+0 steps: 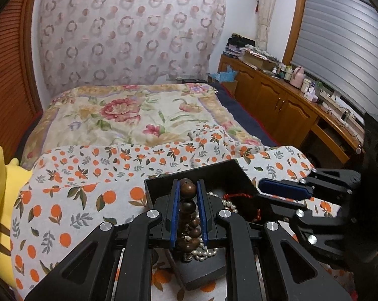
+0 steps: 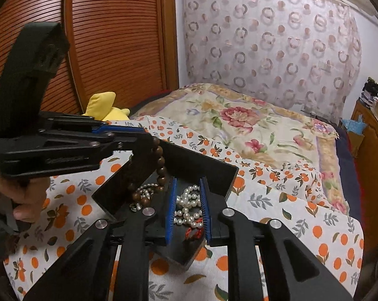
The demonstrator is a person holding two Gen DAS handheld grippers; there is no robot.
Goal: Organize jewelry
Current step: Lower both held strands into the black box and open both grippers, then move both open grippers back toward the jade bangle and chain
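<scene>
Left wrist view: on the orange-print bedspread [image 1: 71, 200] sits a black box [image 1: 214, 173]. Over it, the left gripper [image 1: 188, 190] is clamped on a brown bead strand [image 1: 187, 189] (hanging into the box). Right gripper [image 2: 187, 195], jaws slightly parted and gripping nothing, straddles the pearl necklace [image 2: 189, 210].

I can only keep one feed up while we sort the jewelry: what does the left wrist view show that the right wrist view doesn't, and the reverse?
Only the left wrist view: the left gripper shut on the brown bead strand seen head-on, plus the wooden cabinets and window blind.

Only the right wrist view: the right gripper with its pads apart over the pearl strand, touching nothing, and a hand on the left handle.

Both: the black box on the orange-print cloth, pearls and a red string inside, the yellow plush.
</scene>
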